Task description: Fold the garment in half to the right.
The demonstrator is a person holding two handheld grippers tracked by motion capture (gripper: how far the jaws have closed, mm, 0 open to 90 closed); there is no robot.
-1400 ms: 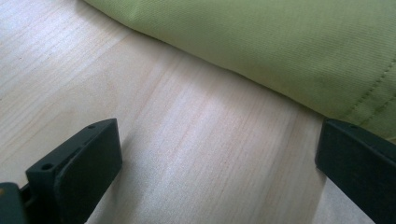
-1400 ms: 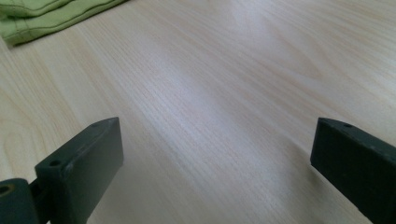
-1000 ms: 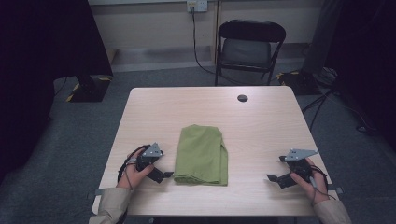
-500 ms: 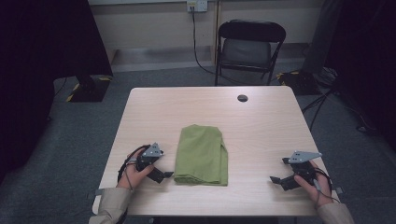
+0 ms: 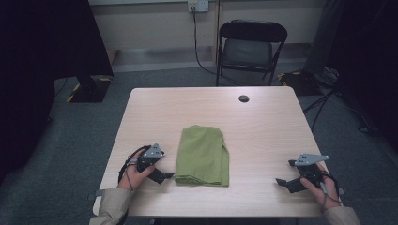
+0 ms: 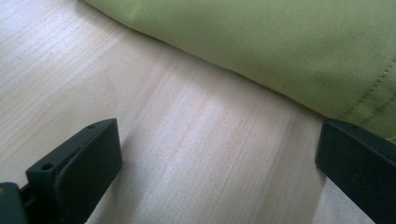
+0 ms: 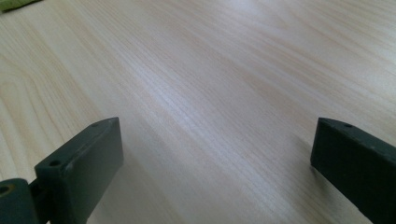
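A folded green cloth (image 5: pixel 202 156) lies in the middle of the light wooden table (image 5: pixel 263 126), nearer the front edge. My left gripper (image 5: pixel 162 171) rests low on the table just left of the cloth's near left corner, jaws wide open and empty. Seen along those jaws, the cloth (image 6: pixel 280 46) fills the upper part of the left gripper view, its hemmed edge close to the right-hand jaw. My right gripper (image 5: pixel 287 174) sits open near the front right corner, well apart from the cloth. Bare wood lies between its jaws, and a sliver of cloth (image 7: pixel 14 4) shows at the top left corner.
A small dark round cap (image 5: pixel 243 98) is set into the table near its far edge. A black folding chair (image 5: pixel 251 47) stands behind the table. Cables (image 5: pixel 328 93) run over the grey carpet at the right.
My right gripper has drifted a little to the right and nearer the front edge. The left gripper and the cloth have stayed put.
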